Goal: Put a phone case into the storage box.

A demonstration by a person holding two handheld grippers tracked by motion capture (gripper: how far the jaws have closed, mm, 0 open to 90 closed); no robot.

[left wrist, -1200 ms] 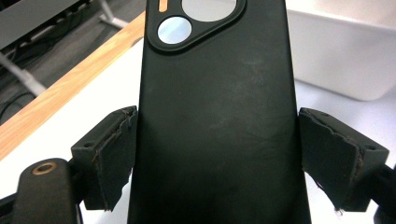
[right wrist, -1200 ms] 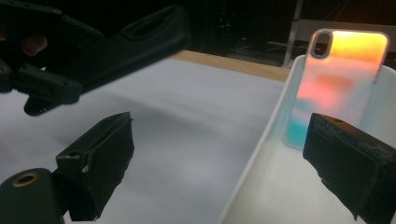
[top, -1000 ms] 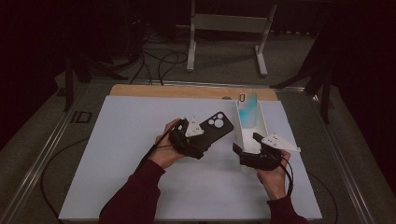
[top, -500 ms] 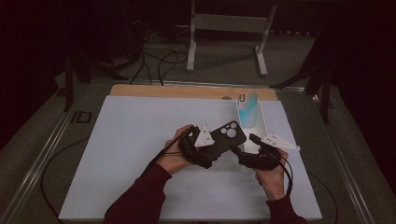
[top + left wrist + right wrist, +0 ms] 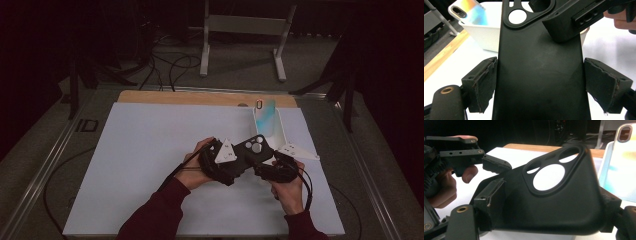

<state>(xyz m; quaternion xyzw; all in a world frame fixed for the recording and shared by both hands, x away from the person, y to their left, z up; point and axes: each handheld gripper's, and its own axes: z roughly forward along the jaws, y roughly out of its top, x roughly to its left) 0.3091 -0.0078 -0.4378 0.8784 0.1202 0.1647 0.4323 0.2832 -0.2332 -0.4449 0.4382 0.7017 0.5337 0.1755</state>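
White table mat (image 5: 150, 165), wooden strip along its far edge; white bin (image 5: 280, 131) at far right with an iridescent phone (image 5: 265, 111) standing in it.

Black phone case (image 5: 250, 156) is held off the mat between the two tongs, just short of the bin. Long axis runs from left gripper (image 5: 235, 162) toward the bin, camera-cutout end leading.

Left gripper view: case (image 5: 539, 75) lies straight ahead along the jaws, long sides parallel to them. Left pad (image 5: 485, 80) and right pad (image 5: 602, 82) both sit against its edges; jaws stand wide and grip the case across its width.

Right gripper (image 5: 267, 169) comes in from the near-right, across the cutout end. In the right gripper view the case (image 5: 554, 202) fills the gap, cutouts upward. Its jaws have just been closing with the case between them; near pad (image 5: 492, 200) looks against the rim, far pad is hidden behind the corner. Contact on that side cannot be told.

Judgement: handover in progress. Right gripper is nearer the bin, and the case's leading end already points that way.
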